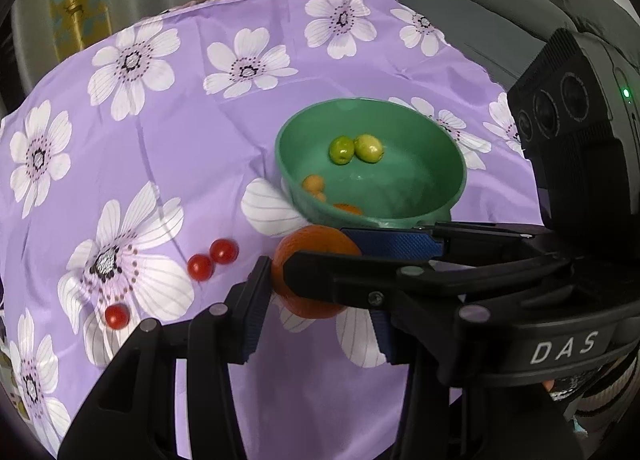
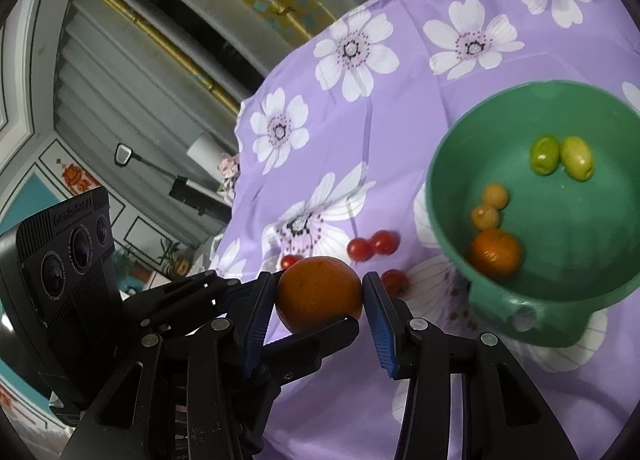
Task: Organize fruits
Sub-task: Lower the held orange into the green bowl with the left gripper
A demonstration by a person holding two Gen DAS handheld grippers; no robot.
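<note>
Black linkage arms and blue ribbed pads fill the foreground of both wrist views, and between them an orange (image 2: pixel 319 294) is pinched. In the right wrist view the right gripper (image 2: pixel 320 296) is seen with one pad against each side of the fruit, so it is closed on the orange. The left gripper (image 1: pixel 320 312) is also closed on the same orange (image 1: pixel 308 260): in its own view one pad is pressed to the fruit's left side, while the other pad is partly hidden behind the right gripper's finger, which crosses in front. The fruit appears to be held clear of the cloth by both tools at once, probably because a round, smooth body can roll out of a single two-point pinch; the two grips seem to be set crosswise to each other.

Just beyond, a green bowl (image 1: pixel 460 163) is standing on the purple flowered cloth (image 1: pixel 180 131) that covers the table. Two green fruits (image 1: pixel 355 148), small yellow-orange fruits (image 2: pixel 490 205) and a second orange (image 2: pixel 495 252) are already gathered inside it, so the sorting is judged to be partly done. Several cherry tomatoes (image 1: pixel 211 259) are left loose on the cloth, near the bowl. The held orange is likely meant for the bowl, which is close beside it.
</note>
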